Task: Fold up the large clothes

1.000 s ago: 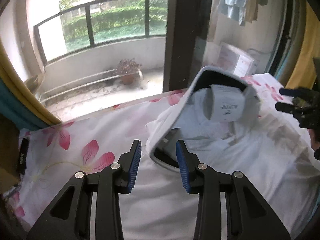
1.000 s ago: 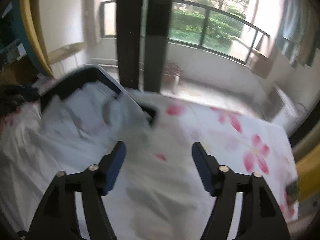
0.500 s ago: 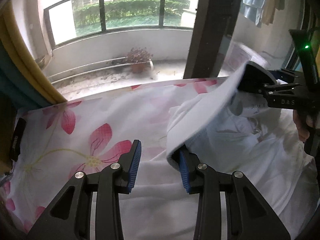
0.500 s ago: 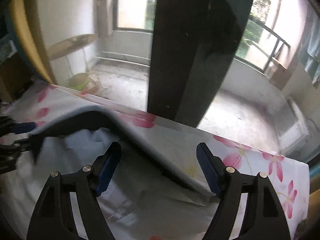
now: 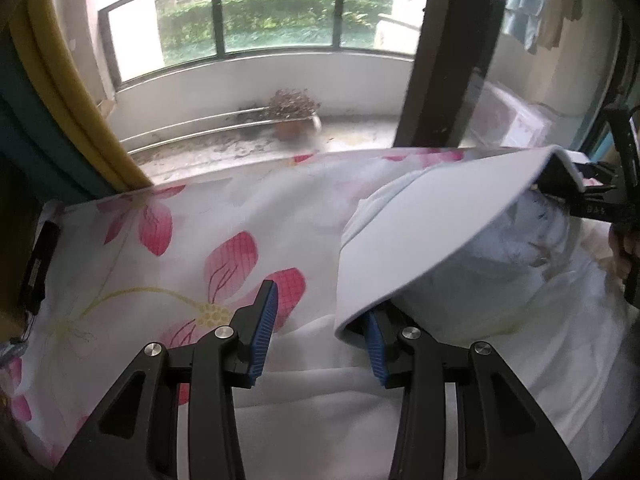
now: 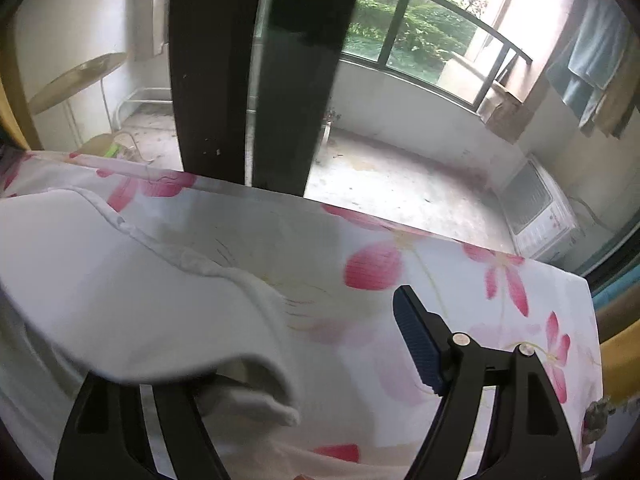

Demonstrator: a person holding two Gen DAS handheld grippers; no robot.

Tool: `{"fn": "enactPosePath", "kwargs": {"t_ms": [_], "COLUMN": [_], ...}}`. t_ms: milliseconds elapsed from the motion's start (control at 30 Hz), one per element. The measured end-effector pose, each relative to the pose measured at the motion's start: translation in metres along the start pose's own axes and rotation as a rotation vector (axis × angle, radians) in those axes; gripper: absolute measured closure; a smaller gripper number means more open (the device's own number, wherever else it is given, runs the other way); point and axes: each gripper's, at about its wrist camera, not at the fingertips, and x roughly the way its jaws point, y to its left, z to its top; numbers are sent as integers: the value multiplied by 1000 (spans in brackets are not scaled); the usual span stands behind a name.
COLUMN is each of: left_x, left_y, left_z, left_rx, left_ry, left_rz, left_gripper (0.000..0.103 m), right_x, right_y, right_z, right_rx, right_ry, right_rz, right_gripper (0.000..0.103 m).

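Note:
A large white garment (image 5: 472, 280) lies on a bed with a flowered sheet (image 5: 160, 240). Its collar edge is stretched taut between my two grippers. My left gripper (image 5: 320, 332) is open; the garment's edge hangs over the tip of its right finger (image 5: 374, 344). In the left wrist view my right gripper (image 5: 588, 200) is at the far right with the other end of the edge on it. In the right wrist view the garment (image 6: 120, 300) drapes over the left finger of my right gripper (image 6: 312, 360), which is open; only its right finger (image 6: 420, 344) shows fully.
A dark window post (image 6: 256, 72) and glass doors stand just beyond the bed's far edge, with a balcony behind. A yellow curtain (image 5: 72, 92) hangs at the left. A black object (image 5: 40, 260) lies at the sheet's left edge.
The garment's collar edge has been lifted and pulled out sideways into a taut line. My right gripper has moved away to the right. My left gripper has stayed open.

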Motion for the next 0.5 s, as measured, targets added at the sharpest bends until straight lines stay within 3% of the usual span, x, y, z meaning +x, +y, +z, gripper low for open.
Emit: {"fn": "enactPosePath", "kwargs": {"t_ms": [300,500], "left_x": [-47,-59], "left_y": [-11,-17], "left_z": [-3,16], "left_rx": [80,73], "left_ry": [-59,-144], "left_rz": [-84,-117], "left_gripper": [60,59], "right_x": [-50,-72], "right_y": [-16,-15], "right_z": [-22,1], "right_rx": [-14,-2], "right_ry": [-27,-124], "right_rz": [62,148], "right_gripper": [25,25]}}
